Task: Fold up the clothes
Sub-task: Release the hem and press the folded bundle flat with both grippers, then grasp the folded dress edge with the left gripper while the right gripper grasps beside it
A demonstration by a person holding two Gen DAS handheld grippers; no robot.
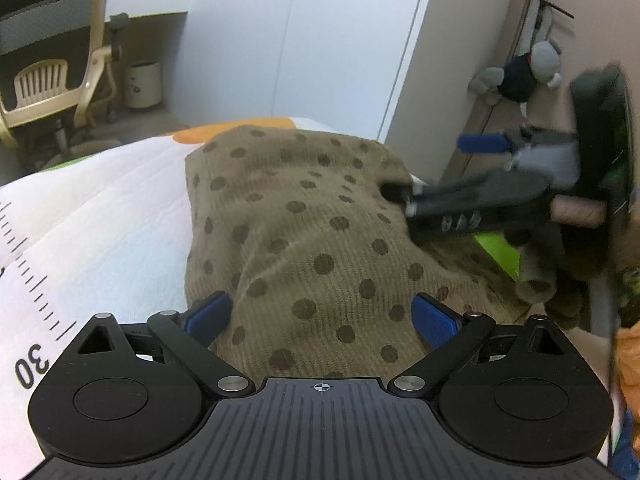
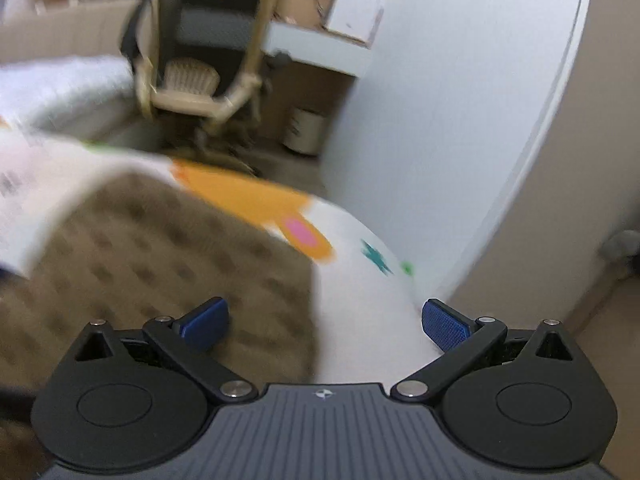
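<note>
A brown corduroy garment with dark polka dots [image 1: 304, 220] lies bunched on a white printed mat [image 1: 112, 216]. My left gripper [image 1: 323, 316] is open, its blue pads [image 1: 210, 314] set wide on either side of the garment's near hump. In the left wrist view my right gripper [image 1: 440, 178] reaches in from the right to the garment's right edge, fingers apart. The right wrist view is motion-blurred: the right gripper [image 2: 326, 324] is open over the garment's right edge [image 2: 160, 264] and the bare mat [image 2: 360, 300], holding nothing.
The mat carries a ruler print [image 1: 32, 280] and an orange shape [image 2: 248, 200]. Past it stand an office chair [image 1: 48, 60], a small bin [image 1: 143, 84] and a white wardrobe [image 1: 300, 40]. A grey plush toy [image 1: 520, 72] sits on a wooden ledge at the right.
</note>
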